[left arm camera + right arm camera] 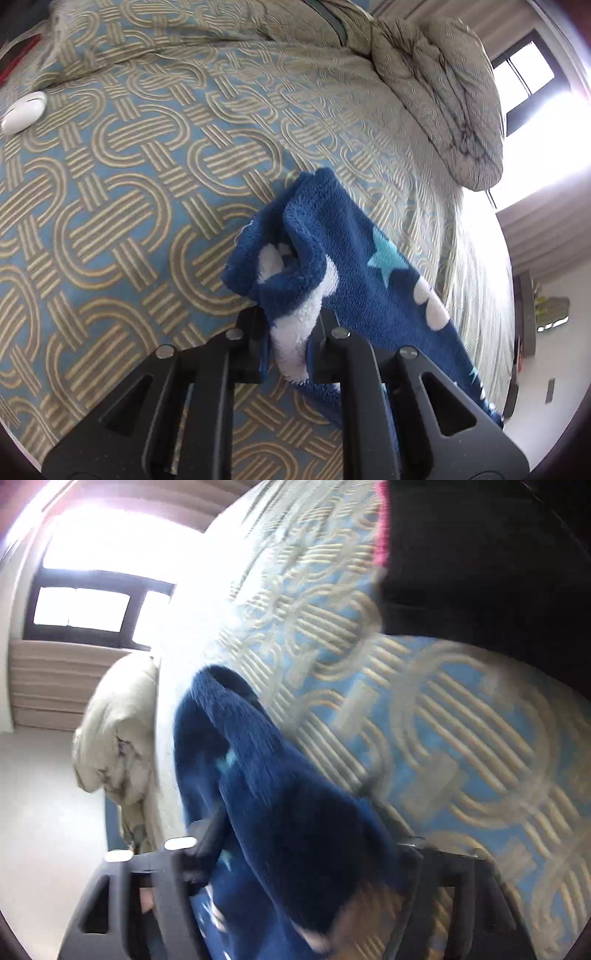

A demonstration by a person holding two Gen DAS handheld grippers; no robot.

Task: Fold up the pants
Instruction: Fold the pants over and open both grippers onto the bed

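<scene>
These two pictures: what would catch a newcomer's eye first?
The fuzzy blue pants, dotted with white spots and a pale star, bunch at centre, pinched by the left gripper. Beneath spreads a bedspread of looping tan bands on blue, with a crumpled quilt piled toward the bright window.

1. Bedspread (147,184), blue with tan looping stripes, fills most of both views.
2. Rumpled duvet (443,99) heaped at the upper right of the left view.
3. Small white oval gadget (24,112) at far left.
4. Bright window (81,609), upper left of the right view.
</scene>
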